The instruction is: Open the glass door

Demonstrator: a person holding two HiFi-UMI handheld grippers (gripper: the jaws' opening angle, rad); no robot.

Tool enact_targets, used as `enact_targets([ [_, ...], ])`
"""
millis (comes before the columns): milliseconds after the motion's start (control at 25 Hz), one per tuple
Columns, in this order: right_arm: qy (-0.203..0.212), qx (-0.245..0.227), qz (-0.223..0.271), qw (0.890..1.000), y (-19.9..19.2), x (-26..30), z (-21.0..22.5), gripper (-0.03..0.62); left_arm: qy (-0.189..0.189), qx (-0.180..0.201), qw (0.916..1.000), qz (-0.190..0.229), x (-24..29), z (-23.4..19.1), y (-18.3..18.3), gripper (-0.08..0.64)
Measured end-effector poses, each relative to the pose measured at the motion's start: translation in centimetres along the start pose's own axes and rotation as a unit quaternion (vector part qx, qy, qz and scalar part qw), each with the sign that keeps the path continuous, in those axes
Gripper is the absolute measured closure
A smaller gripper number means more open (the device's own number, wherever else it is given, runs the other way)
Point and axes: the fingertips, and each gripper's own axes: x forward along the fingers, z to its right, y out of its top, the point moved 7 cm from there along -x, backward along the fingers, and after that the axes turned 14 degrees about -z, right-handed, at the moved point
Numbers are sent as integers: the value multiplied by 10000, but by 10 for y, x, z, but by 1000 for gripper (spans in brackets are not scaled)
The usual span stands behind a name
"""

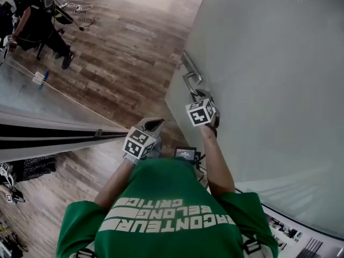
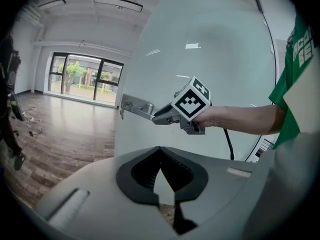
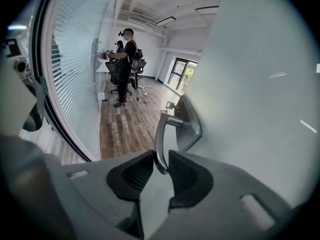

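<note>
Person (image 3: 126, 59) stands well beyond glass door (image 3: 260, 84) and its handle (image 3: 160, 141).

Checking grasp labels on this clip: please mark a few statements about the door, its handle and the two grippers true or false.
1. The lever handle lies between the right gripper's jaws. True.
2. The left gripper grips the handle too. False: it is shut, empty and clear of the handle.
3. The glass door is frosted. True.
4. The floor is tiled. False: it is wooden planks.
5. Nobody else is present. False: another person stands further back.
</note>
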Motion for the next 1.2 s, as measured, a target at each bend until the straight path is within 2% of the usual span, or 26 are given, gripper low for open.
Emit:
enact_targets([
  [1000,-289,647,-160,9974,-13,15,93,512,-388,291,9988,23,32,-21,78,545],
  [1200,-352,767,-178,9963,-24,18,101,511,-475,319,9984,19,40,-21,80,543],
])
